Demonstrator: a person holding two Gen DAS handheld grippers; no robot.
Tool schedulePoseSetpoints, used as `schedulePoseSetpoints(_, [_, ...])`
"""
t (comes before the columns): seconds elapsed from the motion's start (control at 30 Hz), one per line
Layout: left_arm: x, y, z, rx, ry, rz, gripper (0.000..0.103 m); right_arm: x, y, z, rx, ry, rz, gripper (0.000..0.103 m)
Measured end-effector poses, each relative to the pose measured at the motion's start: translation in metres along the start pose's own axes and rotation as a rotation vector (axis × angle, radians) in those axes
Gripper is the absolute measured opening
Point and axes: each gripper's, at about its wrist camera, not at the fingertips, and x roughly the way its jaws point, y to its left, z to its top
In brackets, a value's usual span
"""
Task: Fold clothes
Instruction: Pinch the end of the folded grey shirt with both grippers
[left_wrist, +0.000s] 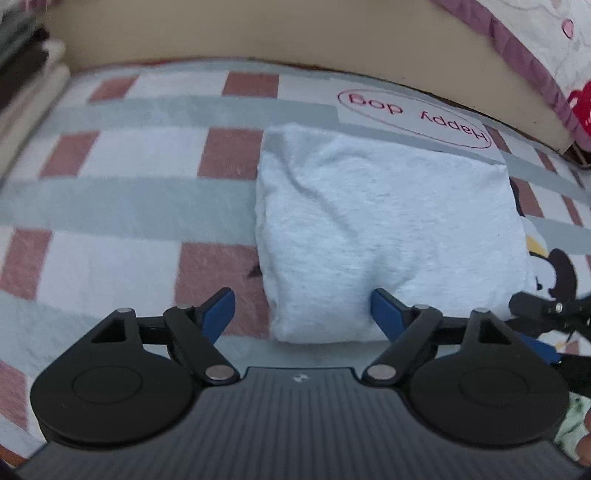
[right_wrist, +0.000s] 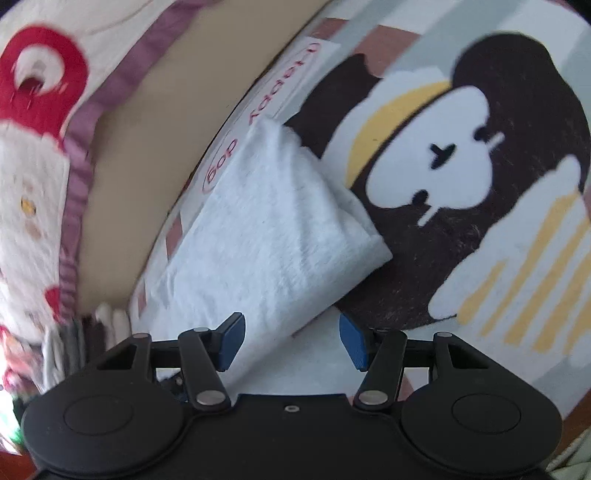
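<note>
So, one folded pale grey garment (left_wrist: 388, 229) lies on the checked blanket (left_wrist: 122, 206), centre-right in the left wrist view, its near edge low in the frame. The left gripper (left_wrist: 303, 306) has its blue pads spread wide, and nothing is pinched: one pad sits over bare blanket, the other looks to be right at the garment's near edge, though whether it touches is hard to say. At the right edge, part of the right gripper (left_wrist: 546, 314) pokes in.

Switch to the right wrist view: same garment (right_wrist: 266, 236), now a slanted wedge through the middle, one corner jutting right. The right gripper (right_wrist: 291, 343) is released too, two blue pads apart with the garment's lower edge between them, unclamped. Only this view shows the big cartoon dog print (right_wrist: 461, 177) filling the right half. Both views catch the one "Happy dog" label (left_wrist: 413, 118) beyond the garment.
</note>
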Motion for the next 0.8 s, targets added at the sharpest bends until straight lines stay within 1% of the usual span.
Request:
schedulePoseSetpoints(0.07, [-0.005, 0.006, 0.000, -0.047, -0.008, -0.001, 0.082, 0.003, -0.007, 0.003, 0.038, -0.035, 0.011, 0.062])
schedulePoseSetpoints(0.13, [-0.006, 0.024, -0.002, -0.164, 0.012, -0.043, 0.081, 0.005, -0.014, 0.007, 0.067, -0.086, 0.002, 0.062])
schedulePoseSetpoints(0.17, [-0.007, 0.034, -0.002, -0.225, 0.023, -0.067, 0.080, 0.008, -0.017, 0.009, 0.079, -0.105, -0.013, 0.063])
schedulePoseSetpoints(0.2, [-0.007, 0.045, -0.005, -0.299, 0.037, -0.107, 0.078, 0.011, -0.022, 0.010, 0.099, -0.115, -0.002, 0.064])
schedulePoseSetpoints(0.23, [-0.005, 0.055, -0.009, -0.379, 0.057, -0.160, 0.077, 0.013, -0.026, 0.010, 0.126, -0.130, 0.028, 0.066])
schedulePoseSetpoints(0.3, [0.005, 0.071, -0.018, -0.540, 0.115, -0.330, 0.077, 0.015, -0.030, 0.008, 0.160, -0.145, 0.060, 0.066])
schedulePoseSetpoints(0.33, [0.011, 0.076, -0.020, -0.598, 0.139, -0.403, 0.077, 0.017, -0.030, 0.007, 0.159, -0.154, 0.075, 0.066])
schedulePoseSetpoints(0.37, [0.015, 0.076, -0.022, -0.632, 0.142, -0.424, 0.077, 0.020, -0.029, 0.006, 0.154, -0.166, 0.086, 0.066])
schedulePoseSetpoints(0.4, [0.018, 0.076, -0.024, -0.660, 0.138, -0.427, 0.077, 0.022, -0.029, 0.004, 0.147, -0.181, 0.095, 0.066])
schedulePoseSetpoints(0.47, [0.020, 0.074, -0.024, -0.671, 0.107, -0.399, 0.077, 0.027, -0.025, 0.003, 0.126, -0.211, 0.104, 0.066])
schedulePoseSetpoints(0.53, [0.018, 0.076, -0.024, -0.697, 0.036, -0.351, 0.077, 0.028, -0.022, 0.001, 0.086, -0.236, 0.098, 0.064])
schedulePoseSetpoints(0.57, [0.017, 0.077, -0.024, -0.712, -0.003, -0.325, 0.073, 0.026, -0.021, 0.002, 0.060, -0.251, 0.087, 0.053])
schedulePoseSetpoints(0.63, [0.017, 0.080, -0.018, -0.693, -0.081, -0.276, 0.069, 0.019, -0.012, -0.002, -0.016, -0.305, 0.045, 0.032])
schedulePoseSetpoints(0.67, [0.018, 0.079, -0.015, -0.652, -0.092, -0.238, 0.064, 0.015, -0.005, -0.004, -0.058, -0.332, 0.025, 0.031])
schedulePoseSetpoints(0.7, [0.020, 0.076, -0.011, -0.598, -0.091, -0.194, 0.064, 0.011, 0.005, -0.005, -0.113, -0.354, 0.002, 0.030])
schedulePoseSetpoints(0.73, [0.023, 0.075, -0.009, -0.577, -0.089, -0.177, 0.064, 0.011, 0.015, -0.006, -0.181, -0.367, -0.024, 0.030])
schedulePoseSetpoints(0.8, [0.025, 0.075, -0.010, -0.587, -0.090, -0.196, 0.064, 0.013, 0.026, -0.004, -0.281, -0.380, -0.065, 0.031])
